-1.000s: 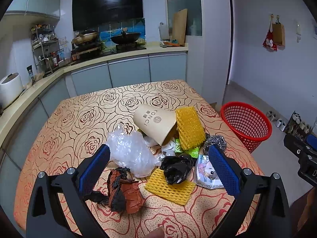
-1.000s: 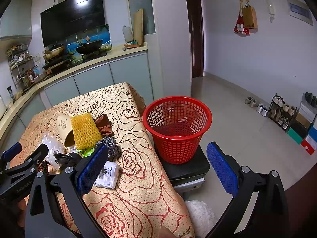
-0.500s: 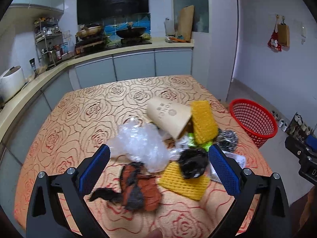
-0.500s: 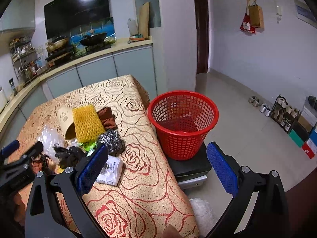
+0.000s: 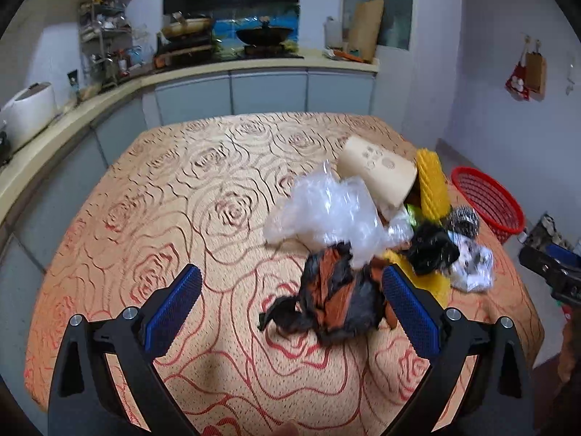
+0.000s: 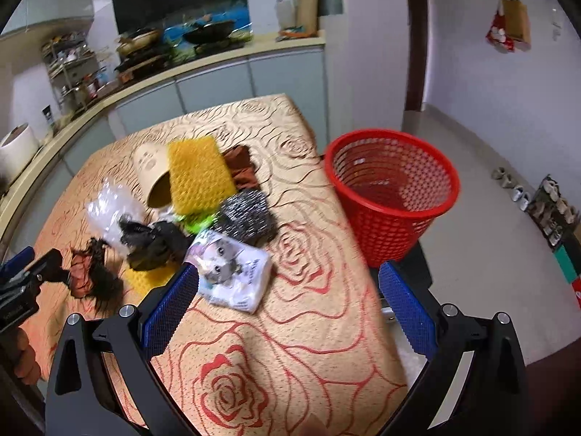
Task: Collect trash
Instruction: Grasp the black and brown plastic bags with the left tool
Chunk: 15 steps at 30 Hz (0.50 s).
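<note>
Both grippers, left gripper [image 5: 290, 290] and right gripper [image 6: 287, 298], are gaping empty; only the right wrist view is showing the brown cloth [image 6: 241, 167] behind the yellow foam net [image 6: 199, 174].

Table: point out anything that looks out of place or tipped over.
A heap of trash lies on the rose-patterned tablecloth. The tan paper cup lies tipped on its side beside a yellow foam net. The red mesh basket beside the table holds none of it.

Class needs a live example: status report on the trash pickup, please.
Left gripper open, empty, over the orange-black wrapper. Right gripper open, empty, near the white packet. Red basket beside the table, path unobstructed.
</note>
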{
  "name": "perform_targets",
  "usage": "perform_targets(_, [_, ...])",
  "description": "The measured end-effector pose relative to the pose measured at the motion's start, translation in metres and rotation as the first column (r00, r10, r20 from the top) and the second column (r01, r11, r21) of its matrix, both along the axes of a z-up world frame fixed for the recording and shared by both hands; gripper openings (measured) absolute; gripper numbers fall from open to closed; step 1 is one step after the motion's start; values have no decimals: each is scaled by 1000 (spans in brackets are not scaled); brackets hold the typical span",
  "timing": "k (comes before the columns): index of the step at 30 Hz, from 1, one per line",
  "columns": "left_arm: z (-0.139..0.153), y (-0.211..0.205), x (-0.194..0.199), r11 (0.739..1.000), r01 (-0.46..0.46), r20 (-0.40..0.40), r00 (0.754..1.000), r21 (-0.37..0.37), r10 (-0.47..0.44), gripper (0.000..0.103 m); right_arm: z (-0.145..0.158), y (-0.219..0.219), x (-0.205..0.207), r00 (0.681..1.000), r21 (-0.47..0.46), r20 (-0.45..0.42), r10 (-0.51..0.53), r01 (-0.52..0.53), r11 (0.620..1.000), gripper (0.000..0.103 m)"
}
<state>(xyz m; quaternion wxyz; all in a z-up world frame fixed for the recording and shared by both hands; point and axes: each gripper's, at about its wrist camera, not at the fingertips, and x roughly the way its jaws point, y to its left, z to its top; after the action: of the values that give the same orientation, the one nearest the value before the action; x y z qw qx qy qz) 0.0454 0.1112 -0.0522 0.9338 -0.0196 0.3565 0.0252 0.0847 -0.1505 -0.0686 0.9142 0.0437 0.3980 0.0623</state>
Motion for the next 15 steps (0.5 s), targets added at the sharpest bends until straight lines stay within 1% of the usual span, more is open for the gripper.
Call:
perform_targets(4, [-11,-5,5,999,34,-39,999,-6,-34,96,-7,10,5,999,2,-34,42,-42,999,97])
perform_targets(6, [-14,-11,7,998,57,-43,997,-3,-57,96,-10,14,5,997,-3,-42,57,-57,998,97])
perform_targets(9, [-21,-18,12,996,83,-60,995,22,-82,96,-15,17,9,996,-6,-64,67,-68,998,97])
perform_targets(12, [-27,-22,18,994,109,-80,991,8,-108,96,-19,16,10,994,5,-80,71,-71,997,97])
perform_targets(15, [-30,-26,24,993,115,-87,990,21,-113,96,-22,16,11,994,-4,-83,74,-75,997,97])
